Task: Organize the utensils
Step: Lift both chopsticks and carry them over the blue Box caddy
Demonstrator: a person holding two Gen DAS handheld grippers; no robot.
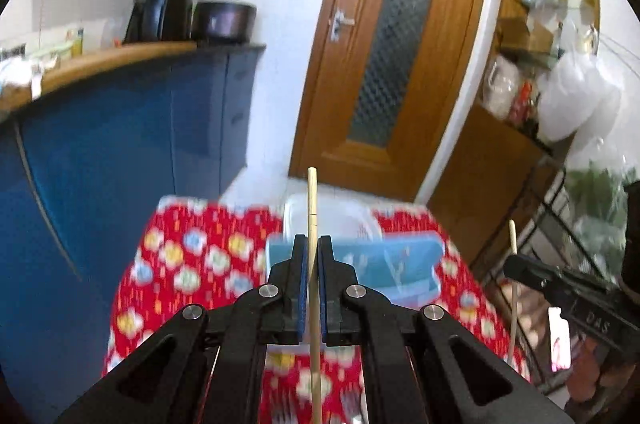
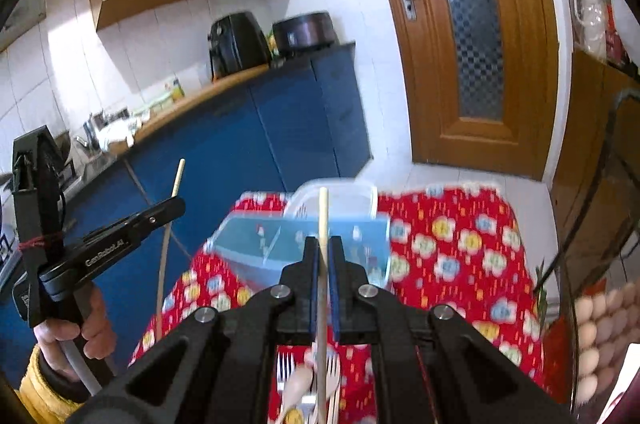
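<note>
My left gripper (image 1: 313, 244) is shut on a wooden chopstick (image 1: 312, 200) that stands upright, high above the red flowered tablecloth (image 1: 188, 264). My right gripper (image 2: 323, 246) is shut on a second wooden chopstick (image 2: 323, 208), also upright. Each gripper shows in the other's view: the right one (image 1: 520, 266) at the right, the left one (image 2: 172, 208) at the left. A blue utensil tray (image 2: 276, 244) lies ahead on the cloth, with a clear plastic tub (image 2: 344, 198) behind it. Forks (image 2: 286, 368) and a spoon (image 2: 300, 384) lie on the cloth under the right gripper.
Blue kitchen cabinets (image 1: 132, 128) with a wooden counter run along the left. A wooden door (image 1: 384, 56) stands behind the table. A wire rack (image 1: 560, 192) with bags stands at the right, and a tray of eggs (image 2: 600, 324) sits beside the table.
</note>
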